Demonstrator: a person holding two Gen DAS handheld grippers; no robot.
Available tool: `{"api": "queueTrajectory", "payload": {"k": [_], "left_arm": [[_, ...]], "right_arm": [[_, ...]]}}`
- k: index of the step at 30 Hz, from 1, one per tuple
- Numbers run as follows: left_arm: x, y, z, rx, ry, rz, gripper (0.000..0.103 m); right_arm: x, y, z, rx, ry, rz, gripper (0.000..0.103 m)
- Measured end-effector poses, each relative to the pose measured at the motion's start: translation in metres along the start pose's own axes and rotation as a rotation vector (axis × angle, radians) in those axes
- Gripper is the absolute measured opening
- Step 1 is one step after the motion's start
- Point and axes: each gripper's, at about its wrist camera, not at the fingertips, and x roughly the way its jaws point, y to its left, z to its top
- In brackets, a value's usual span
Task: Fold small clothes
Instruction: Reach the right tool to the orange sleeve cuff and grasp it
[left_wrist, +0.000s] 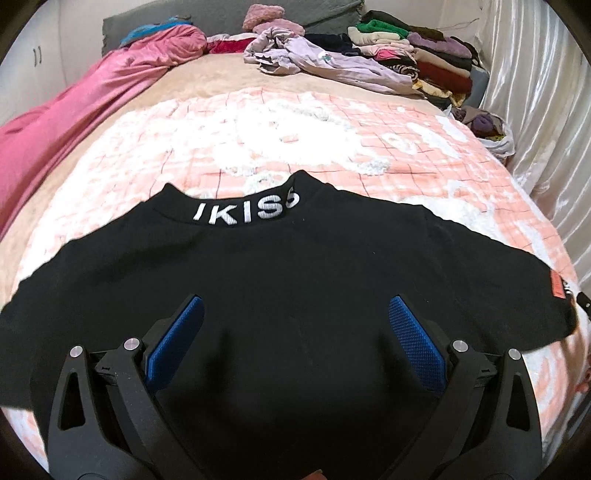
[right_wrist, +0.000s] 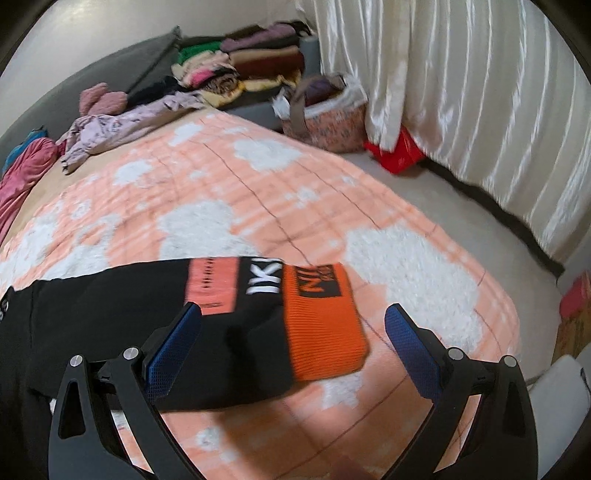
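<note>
Lying spread flat on the peach-and-white quilt (left_wrist: 332, 122), collar toward the far end of the bed, black top (left_wrist: 280, 266) with white lettering (left_wrist: 245, 212) stitched across the neckband. Reached out to either side, both sleeves; right sleeve finished in an orange cuff (right_wrist: 325, 325) with a peach patch (right_wrist: 212, 282) and more white letters just before it. Hovered over the lower chest of the garment, left gripper (left_wrist: 295, 314), jaws spread wide, blue ribbed pads (left_wrist: 410, 332) facing each other with only black fabric seen between them, nothing clamped. Could not tell whether the fingertips touched the cloth. Hung over the right sleeve end, right gripper (right_wrist: 293, 321), likewise gaping wide; left pad above the black sleeve fabric, right pad above bare quilt beyond the cuff, cuff framed in the gap, nothing gripped. Somewhat motion-blurred, the right wrist view. Heaped at the far end of the bed, crumpled lilac garment (left_wrist: 325, 59) and a stack of folded clothes (left_wrist: 417, 55) beside it. Draped along the left edge, pink satin cover (left_wrist: 85, 107). Hung down the right side, shiny white curtain (right_wrist: 461, 92), with a patterned bag (right_wrist: 332, 118) and something red (right_wrist: 395, 151) near its foot.
</note>
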Motion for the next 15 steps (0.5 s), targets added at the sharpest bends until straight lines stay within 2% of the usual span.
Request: {"api": "queueTrajectory", "payload": {"k": [8,9,12,14,15], "left_arm": [[0.016,0.000,-0.004,0.045,-0.014,0.016,0.094],[0.018,0.001,-0.005,0.046,-0.010,0.011,0.094],[0.025,0.005,-0.011,0.046,-0.004,-0.012,0.094],[0.028,0.008,-0.013,0.040,0.005,-0.020,0.094],[0.029,0.010,-0.014,0.036,0.007,-0.031,0.094]], "right_arm": [[0.033,-0.029,0.002,0.103,0.086,0.025,0.095],[0.037,-0.031,0.002,0.110,0.093,0.029,0.085],[0.047,-0.038,0.002,0.141,0.108,0.071,0.078],[0.050,-0.036,0.002,0.135,0.104,0.097,0.067],[0.049,-0.034,0.002,0.132,0.101,0.119,0.058]]}}
